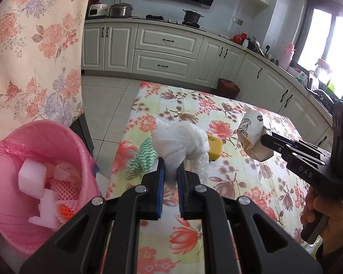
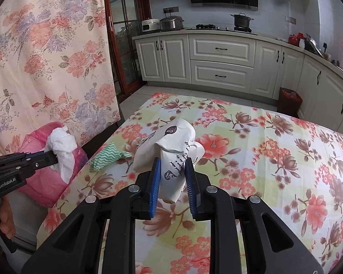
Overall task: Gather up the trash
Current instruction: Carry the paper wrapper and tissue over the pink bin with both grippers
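Blue-padded left gripper [image 1: 170, 167] clamps a crumpled white paper towel [image 1: 183, 145], lifted above the floral tablecloth [image 1: 240, 187] near the pink plastic trash basket [image 1: 64, 137] holding white foam blocks [image 1: 33, 178]. Right gripper [image 2: 172, 169] pinches a crushed white printed paper cup [image 2: 171, 150] in the air. A green-striped cloth [image 2: 106, 156] and yellow sponge [image 1: 215, 147] lie on the table

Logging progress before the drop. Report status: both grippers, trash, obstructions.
Left gripper shut on white tissue wad, lifted. Right gripper shut on crumpled paper bag. Green cloth, yellow sponge remain on table. Pink bin path unobstructed.
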The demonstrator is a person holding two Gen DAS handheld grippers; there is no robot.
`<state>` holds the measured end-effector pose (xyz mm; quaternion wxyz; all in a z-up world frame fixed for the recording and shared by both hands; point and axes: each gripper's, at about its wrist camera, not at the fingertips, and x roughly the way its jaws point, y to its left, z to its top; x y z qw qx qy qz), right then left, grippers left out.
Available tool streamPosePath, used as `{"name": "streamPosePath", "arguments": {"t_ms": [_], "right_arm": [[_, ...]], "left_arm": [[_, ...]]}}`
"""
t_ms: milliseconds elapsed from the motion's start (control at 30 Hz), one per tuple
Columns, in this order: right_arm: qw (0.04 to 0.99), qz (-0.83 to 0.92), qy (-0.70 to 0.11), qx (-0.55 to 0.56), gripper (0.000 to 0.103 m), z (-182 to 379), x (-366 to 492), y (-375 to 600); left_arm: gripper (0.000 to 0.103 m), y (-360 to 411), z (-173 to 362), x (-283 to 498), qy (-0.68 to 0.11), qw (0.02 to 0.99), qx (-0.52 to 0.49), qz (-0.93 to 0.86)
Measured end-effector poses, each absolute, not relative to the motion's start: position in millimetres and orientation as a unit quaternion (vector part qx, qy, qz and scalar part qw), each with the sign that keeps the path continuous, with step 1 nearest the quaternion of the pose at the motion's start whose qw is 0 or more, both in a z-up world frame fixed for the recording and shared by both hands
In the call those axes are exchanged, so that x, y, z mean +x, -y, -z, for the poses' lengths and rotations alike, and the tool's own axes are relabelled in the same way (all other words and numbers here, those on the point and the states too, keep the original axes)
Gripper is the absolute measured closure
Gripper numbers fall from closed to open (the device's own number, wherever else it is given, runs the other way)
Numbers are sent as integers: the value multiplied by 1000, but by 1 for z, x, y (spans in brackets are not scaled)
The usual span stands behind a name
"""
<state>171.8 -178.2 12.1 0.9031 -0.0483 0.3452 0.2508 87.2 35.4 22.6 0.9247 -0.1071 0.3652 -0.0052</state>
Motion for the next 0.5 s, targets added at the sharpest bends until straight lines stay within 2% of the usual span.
{"name": "streamPosePath", "arguments": {"t_ms": [500], "right_arm": [[889, -318, -321, -73, 81, -40, 138, 93]], "left_arm": [[93, -151, -64, 14, -311, 937, -125, -97]]}}
